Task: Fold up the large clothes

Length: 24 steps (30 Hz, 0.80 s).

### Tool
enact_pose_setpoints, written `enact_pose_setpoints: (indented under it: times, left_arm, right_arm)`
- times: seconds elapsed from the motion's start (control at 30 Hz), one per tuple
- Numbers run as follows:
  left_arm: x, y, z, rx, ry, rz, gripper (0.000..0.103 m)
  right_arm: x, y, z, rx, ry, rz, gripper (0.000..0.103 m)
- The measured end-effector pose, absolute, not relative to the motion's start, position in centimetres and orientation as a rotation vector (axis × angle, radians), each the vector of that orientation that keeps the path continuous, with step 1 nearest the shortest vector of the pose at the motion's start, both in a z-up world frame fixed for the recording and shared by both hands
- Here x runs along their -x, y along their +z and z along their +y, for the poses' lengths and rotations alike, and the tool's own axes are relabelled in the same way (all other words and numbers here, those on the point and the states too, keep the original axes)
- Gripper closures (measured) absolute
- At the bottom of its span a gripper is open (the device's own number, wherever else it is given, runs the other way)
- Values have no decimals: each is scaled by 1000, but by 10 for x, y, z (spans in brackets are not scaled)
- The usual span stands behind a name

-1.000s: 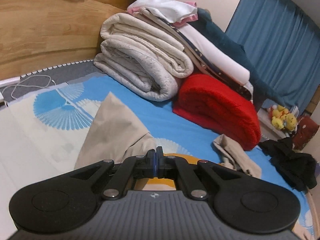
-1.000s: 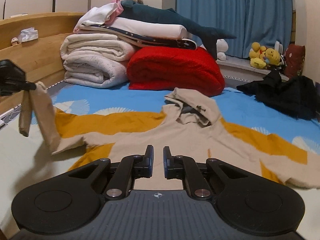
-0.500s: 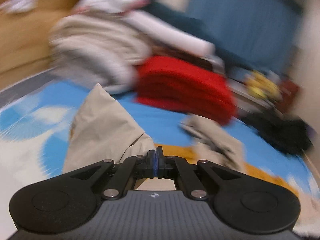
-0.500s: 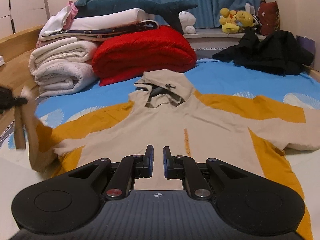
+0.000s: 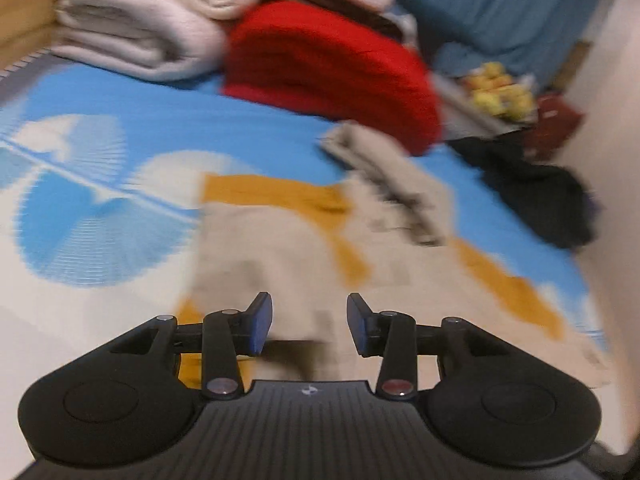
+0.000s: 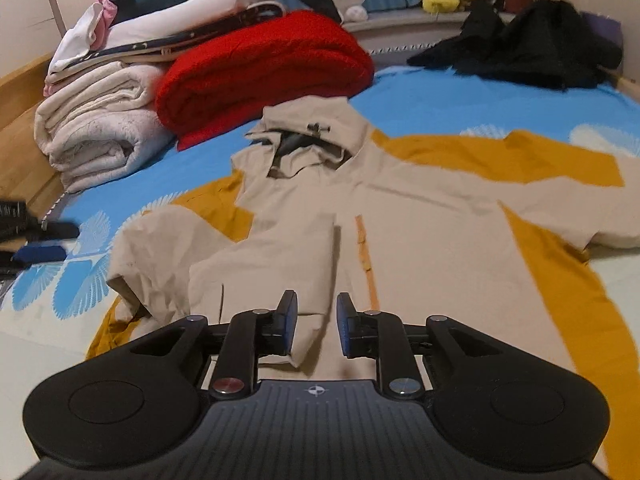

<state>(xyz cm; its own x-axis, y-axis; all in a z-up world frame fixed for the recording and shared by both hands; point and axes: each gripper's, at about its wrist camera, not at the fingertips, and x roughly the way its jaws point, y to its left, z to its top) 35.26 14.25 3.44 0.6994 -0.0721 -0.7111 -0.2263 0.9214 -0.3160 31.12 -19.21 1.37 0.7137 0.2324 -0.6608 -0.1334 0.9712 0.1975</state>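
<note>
- Both pairs of fingers stand apart and their jaws are opening; no cloth is pressed between the pads.
- Left gripper (image 5: pixel 309 322) hangs over the near left part of the jacket (image 6: pixel 420 232), and its view is blurred.
- Right gripper (image 6: pixel 317 322) hangs over the near middle of the jacket, just above the end of the sleeve (image 6: pixel 240 264).
- That left sleeve is folded across the chest, with its cuff lying near, by the right gripper's left finger (image 6: pixel 287 322).
- The jacket lies face up on the blue bed sheet (image 6: pixel 460 104), beige with mustard panels; its hood (image 6: pixel 316 136) points far, and the right sleeve is spread out to the right.
- At the far left a stack of white blankets (image 6: pixel 96 136) stands, and a red blanket (image 6: pixel 260 64) is just beside it, close to the hood.
- Black clothes (image 6: pixel 540 48) lie at the far right, well apart from the jacket.
- In the right wrist view the left gripper shows at the left edge, dark and blurred.
</note>
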Motion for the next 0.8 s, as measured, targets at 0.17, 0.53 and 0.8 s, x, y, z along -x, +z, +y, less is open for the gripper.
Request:
enact_pose_setpoints:
  times: [0.17, 0.53, 0.8]
  left_arm:
    - [-351, 33, 165, 429, 141, 803, 58]
    - [-356, 42, 154, 421, 123, 821, 53]
    - [-356, 56, 160, 403, 112, 788, 49]
  right_arm:
    - [-321, 6, -163, -72, 291, 759, 80]
    - [-339, -55, -74, 335, 406, 809, 60]
    - [-325, -78, -52, 613, 408, 771, 57]
